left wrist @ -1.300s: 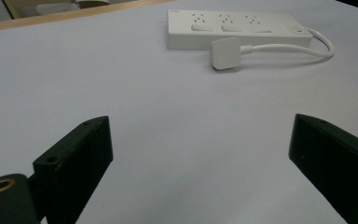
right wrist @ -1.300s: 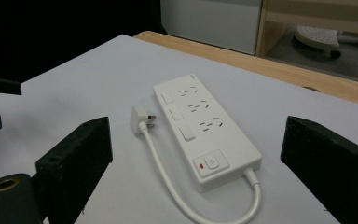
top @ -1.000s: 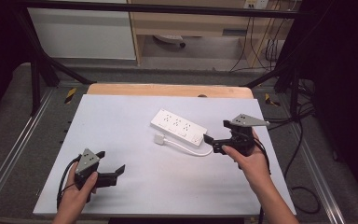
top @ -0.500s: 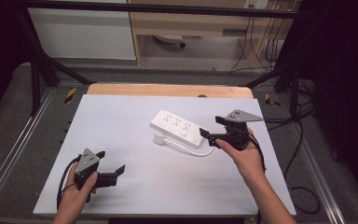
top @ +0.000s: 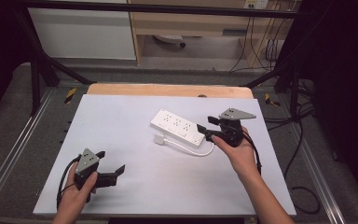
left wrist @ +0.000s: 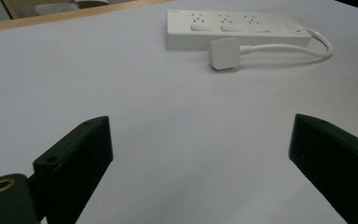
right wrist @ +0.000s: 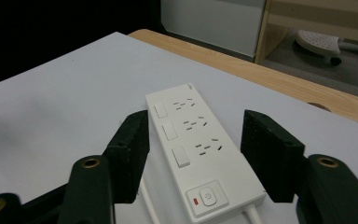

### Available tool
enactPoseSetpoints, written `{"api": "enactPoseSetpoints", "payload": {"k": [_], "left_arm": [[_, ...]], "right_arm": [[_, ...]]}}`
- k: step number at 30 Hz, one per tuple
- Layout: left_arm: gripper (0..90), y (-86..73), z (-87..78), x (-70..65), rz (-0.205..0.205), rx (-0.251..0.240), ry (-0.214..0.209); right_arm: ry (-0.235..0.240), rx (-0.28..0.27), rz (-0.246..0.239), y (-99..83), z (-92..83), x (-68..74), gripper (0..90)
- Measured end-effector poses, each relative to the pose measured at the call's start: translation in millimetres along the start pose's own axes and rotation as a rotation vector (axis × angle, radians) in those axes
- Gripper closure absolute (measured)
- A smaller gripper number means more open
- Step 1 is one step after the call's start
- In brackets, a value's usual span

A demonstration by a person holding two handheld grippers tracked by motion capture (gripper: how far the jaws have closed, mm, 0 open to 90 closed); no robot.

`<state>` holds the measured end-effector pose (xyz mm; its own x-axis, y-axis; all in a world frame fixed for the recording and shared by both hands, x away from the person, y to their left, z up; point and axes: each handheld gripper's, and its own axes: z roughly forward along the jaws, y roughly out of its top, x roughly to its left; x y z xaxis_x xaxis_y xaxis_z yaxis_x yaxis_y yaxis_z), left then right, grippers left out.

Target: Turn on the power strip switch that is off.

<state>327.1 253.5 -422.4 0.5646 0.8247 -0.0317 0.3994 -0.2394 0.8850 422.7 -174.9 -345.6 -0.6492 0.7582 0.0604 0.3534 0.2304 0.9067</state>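
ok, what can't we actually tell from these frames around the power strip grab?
- Contact: in the right gripper view the right gripper straddles the power strip, jaws just closing; whether the pads touch its sides is hidden by the jaws themselves.
- Plug pins: the plug lies flat in the left gripper view, its underside hidden.
- Switch state: the red indicator is too small to tell lit or not.
- Cable: its exit is cut off by the right gripper view's bottom edge.
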Motion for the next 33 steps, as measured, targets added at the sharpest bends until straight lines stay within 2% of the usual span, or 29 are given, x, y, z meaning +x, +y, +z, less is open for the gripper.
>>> {"api": "enactPoseSetpoints", "payload": {"k": [7, 12, 18, 21, 33], "left_arm": [[6.3, 0.1, -0.2, 0.1, 0.000, 0.000, 0.000], [6.3, 0.1, -0.2, -0.1, -0.001, 0.000, -0.002], [6.3, 0.1, 0.1, -0.6, 0.002, 0.002, -0.004], [6.3, 0.2, -0.1, -0.5, 0.003, 0.002, -0.004], [6.3, 0.2, -0.3, -0.5, 0.005, 0.002, -0.004]], "right_arm": [[-0.009, 0.013, -0.013, -2.2, 10.1, 1.3, 55.4], [0.010, 0.013, -0.025, -4.7, 17.2, 3.1, 64.3], [0.001, 0.010, -0.060, -8.9, 25.2, 7.8, 73.8], [0.014, -0.001, -0.054, -12.1, 28.9, 9.3, 78.0], [0.012, 0.020, -0.068, -23.0, 42.7, 16.6, 85.4]]}}
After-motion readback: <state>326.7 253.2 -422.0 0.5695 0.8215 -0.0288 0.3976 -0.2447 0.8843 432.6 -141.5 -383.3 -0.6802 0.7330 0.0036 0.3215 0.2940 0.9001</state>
